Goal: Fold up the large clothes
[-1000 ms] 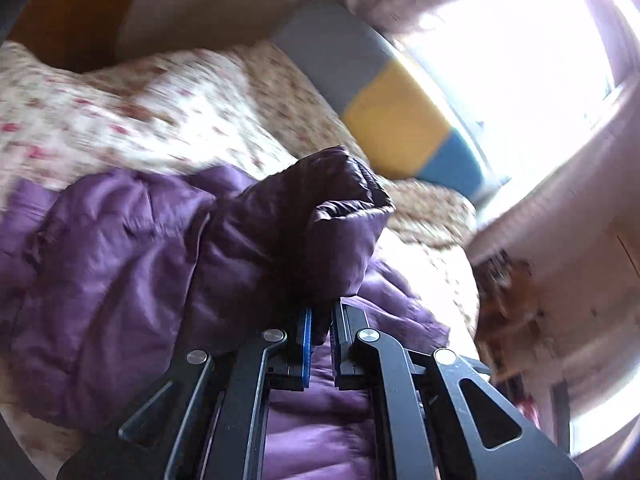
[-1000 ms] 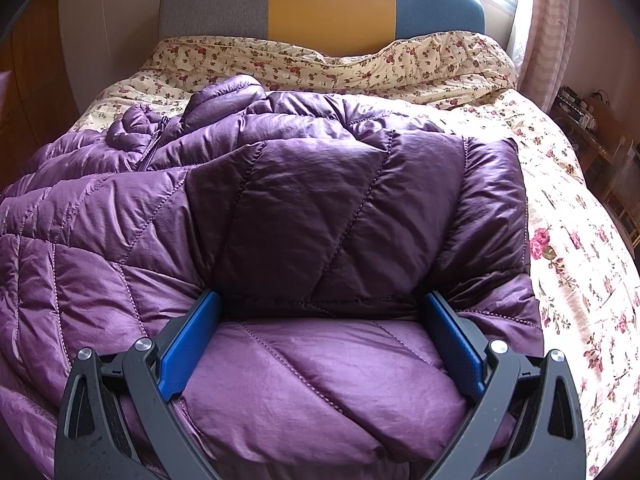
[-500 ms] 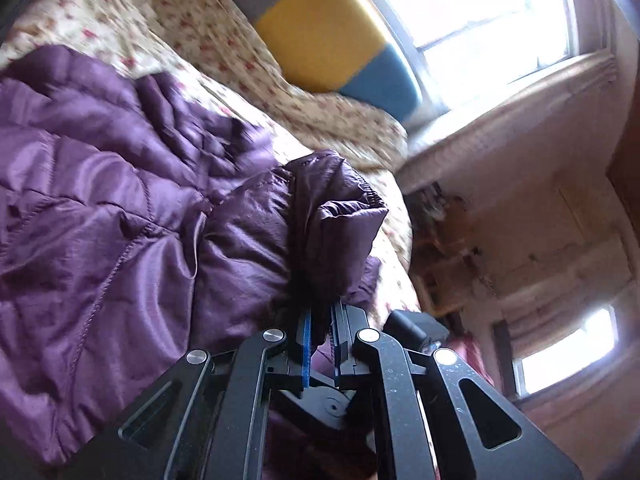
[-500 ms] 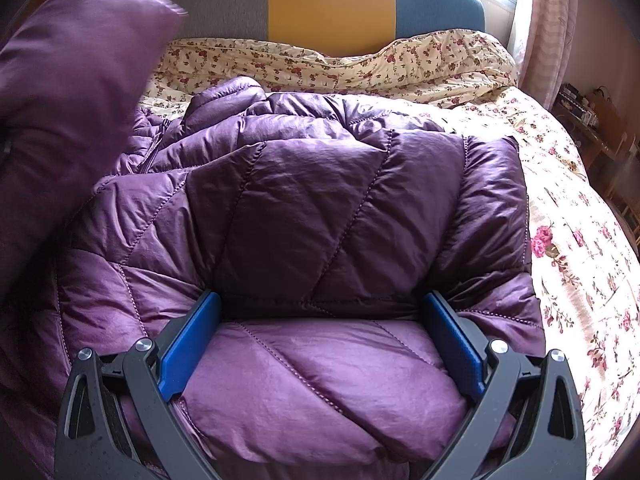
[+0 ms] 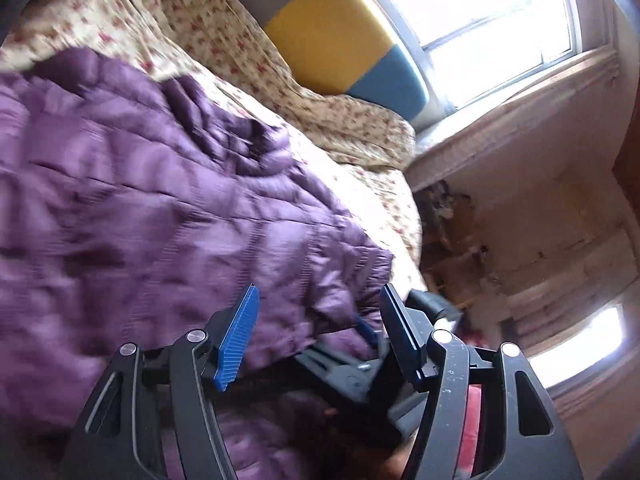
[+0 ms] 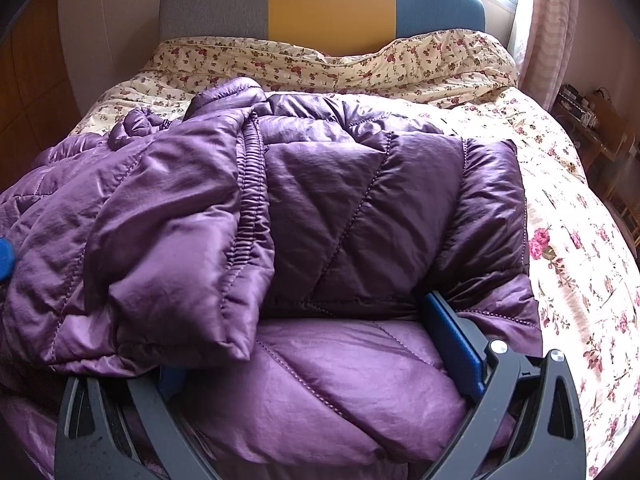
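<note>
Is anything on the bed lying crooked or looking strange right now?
Yes. On the purple jacket, the sleeve folded across it lies slanted and bunched, its cuff hanging over the left finger of the right hand-held gripper. The flowered bedcover looks normal.

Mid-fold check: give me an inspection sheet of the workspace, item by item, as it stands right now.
Surface: bed with cream floral bedspread.
Job's things: purple quilted puffer jacket, its elastic-cuffed sleeve laid across the body.
Clutter: nothing seen on the bed.
Grippers: left gripper jaws have just been opening, nothing pinched between them; right gripper wide open, resting on the jacket.
Cables: nothing seen.
Surroundings: grey, yellow and blue headboard; bright window; cluttered wooden shelf beside the bed.
</note>
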Demonstrator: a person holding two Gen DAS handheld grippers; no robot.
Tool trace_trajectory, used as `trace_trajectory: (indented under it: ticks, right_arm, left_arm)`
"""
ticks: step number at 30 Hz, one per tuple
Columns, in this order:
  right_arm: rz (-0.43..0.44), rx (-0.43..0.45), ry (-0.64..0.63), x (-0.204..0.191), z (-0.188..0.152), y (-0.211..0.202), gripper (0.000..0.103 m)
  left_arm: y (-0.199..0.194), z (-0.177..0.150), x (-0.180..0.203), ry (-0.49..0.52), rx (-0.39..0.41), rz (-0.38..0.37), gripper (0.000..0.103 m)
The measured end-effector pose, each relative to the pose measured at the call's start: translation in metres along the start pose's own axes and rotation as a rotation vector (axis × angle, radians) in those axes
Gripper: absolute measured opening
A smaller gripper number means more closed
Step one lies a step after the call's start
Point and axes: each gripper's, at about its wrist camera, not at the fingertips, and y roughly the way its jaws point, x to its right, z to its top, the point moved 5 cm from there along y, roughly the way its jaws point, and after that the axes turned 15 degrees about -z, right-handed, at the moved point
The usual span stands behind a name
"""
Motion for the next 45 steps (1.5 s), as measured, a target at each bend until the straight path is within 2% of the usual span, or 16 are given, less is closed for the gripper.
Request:
trace_trajectory:
  ticks: [4, 6, 9, 13, 17, 20, 23, 25, 26, 27, 29, 30, 34, 38, 41, 45]
  right_arm:
    - [-0.013, 0.002, -0.034, 0.004, 0.002, -0.009, 0.094]
    - [-0.020, 0.007, -0.041, 0.009, 0.003, -0.015, 0.087]
    - [-0.041, 0.011, -0.025, 0.022, 0.004, -0.024, 0.077]
    - [-0.052, 0.010, 0.059, 0.044, 0.007, -0.037, 0.071]
    - [0.082, 0.002, 0.180, 0.051, 0.020, -0.052, 0.071]
    - [0.180, -0.026, 0.190, 0.030, 0.030, -0.056, 0.072]
    - [0.217, -0.081, 0.152, 0.004, 0.030, -0.049, 0.072]
    - [0.226, -0.102, 0.125, -0.009, 0.027, -0.044, 0.058]
    - [0.237, -0.121, 0.110, -0.017, 0.025, -0.041, 0.040]
    - [0.235, -0.125, 0.097, -0.021, 0.024, -0.041, 0.029]
    - [0.196, -0.095, 0.065, -0.022, 0.021, -0.043, 0.013]
    - [0.176, -0.085, 0.053, -0.021, 0.020, -0.045, 0.009]
    - [0.078, -0.050, 0.026, -0.009, 0.017, -0.046, 0.007]
    - [-0.001, -0.053, 0.025, 0.010, 0.011, -0.045, 0.006]
    - [-0.070, -0.072, 0.022, 0.023, 0.001, -0.042, 0.006]
    - [-0.081, -0.097, 0.038, 0.034, -0.015, -0.033, 0.006]
  left_arm:
    - [-0.036, -0.002, -0.011, 0.056, 0.040, 0.135, 0.062]
    - [-0.052, -0.002, -0.015, 0.085, 0.058, 0.198, 0.062]
    - [-0.074, -0.003, -0.023, 0.105, 0.094, 0.261, 0.062]
    - [-0.101, 0.001, -0.033, 0.085, 0.171, 0.307, 0.062]
    - [-0.124, 0.005, -0.036, 0.069, 0.236, 0.334, 0.062]
    - [-0.139, 0.006, -0.039, 0.061, 0.259, 0.353, 0.062]
    - [-0.150, 0.008, -0.045, 0.061, 0.267, 0.372, 0.062]
    - [-0.153, 0.008, -0.047, 0.060, 0.268, 0.370, 0.062]
    - [-0.155, 0.009, -0.048, 0.064, 0.269, 0.375, 0.062]
    - [-0.157, 0.009, -0.049, 0.073, 0.268, 0.380, 0.062]
    - [-0.160, 0.011, -0.050, 0.088, 0.269, 0.387, 0.062]
    - [-0.161, 0.012, -0.050, 0.091, 0.270, 0.390, 0.062]
    - [-0.158, 0.016, -0.051, 0.104, 0.272, 0.390, 0.062]
    - [-0.144, 0.016, -0.051, 0.123, 0.248, 0.398, 0.062]
    - [-0.127, 0.016, -0.056, 0.144, 0.200, 0.433, 0.062]
    - [-0.100, 0.011, -0.075, 0.159, 0.114, 0.484, 0.062]
